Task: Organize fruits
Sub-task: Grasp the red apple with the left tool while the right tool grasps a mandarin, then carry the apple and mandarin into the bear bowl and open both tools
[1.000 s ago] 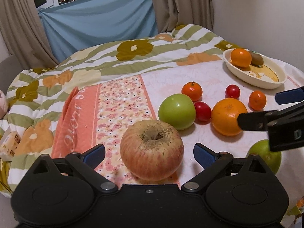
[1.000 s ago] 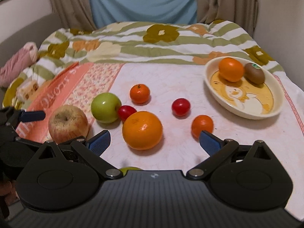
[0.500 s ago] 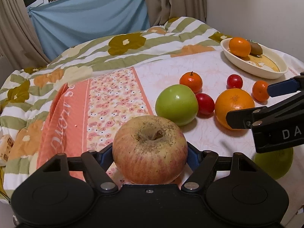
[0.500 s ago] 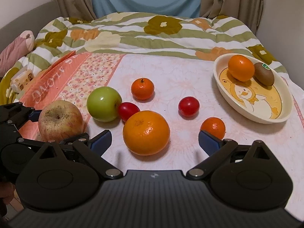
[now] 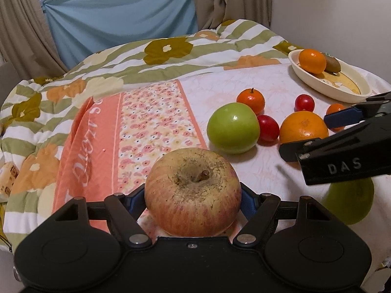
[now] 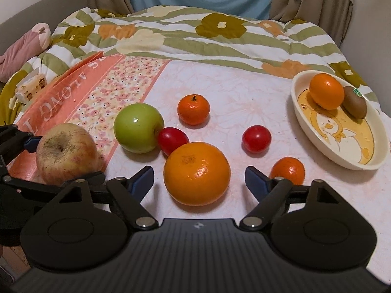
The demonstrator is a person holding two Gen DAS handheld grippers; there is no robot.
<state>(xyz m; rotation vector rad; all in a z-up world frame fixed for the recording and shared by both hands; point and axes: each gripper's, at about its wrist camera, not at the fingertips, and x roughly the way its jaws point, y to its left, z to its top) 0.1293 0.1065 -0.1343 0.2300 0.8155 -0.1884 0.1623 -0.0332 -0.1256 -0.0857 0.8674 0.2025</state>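
Observation:
My left gripper (image 5: 192, 201) is shut on a red-yellow apple (image 5: 191, 191), which also shows at the left of the right wrist view (image 6: 67, 153). My right gripper (image 6: 199, 179) is open, its fingers on either side of a large orange (image 6: 196, 173) on the cloth, not touching it. A green apple (image 6: 138, 127), two red tomatoes (image 6: 172, 140) (image 6: 256, 138) and two small tangerines (image 6: 193, 109) (image 6: 288, 171) lie around it. A cream bowl (image 6: 366, 156) at the right holds an orange (image 6: 326, 94) and a kiwi (image 6: 355, 101).
Another green fruit (image 5: 349, 202) lies under the right gripper body in the left wrist view. The fruits lie on a floral blanket (image 6: 195, 36) on a bed. A pink pillow (image 6: 22, 48) and a small packet (image 6: 30, 89) are at the left edge. Curtains and walls are behind.
My left gripper closed on the red-yellow apple. My right gripper moved forward so its open fingers now flank the large orange.

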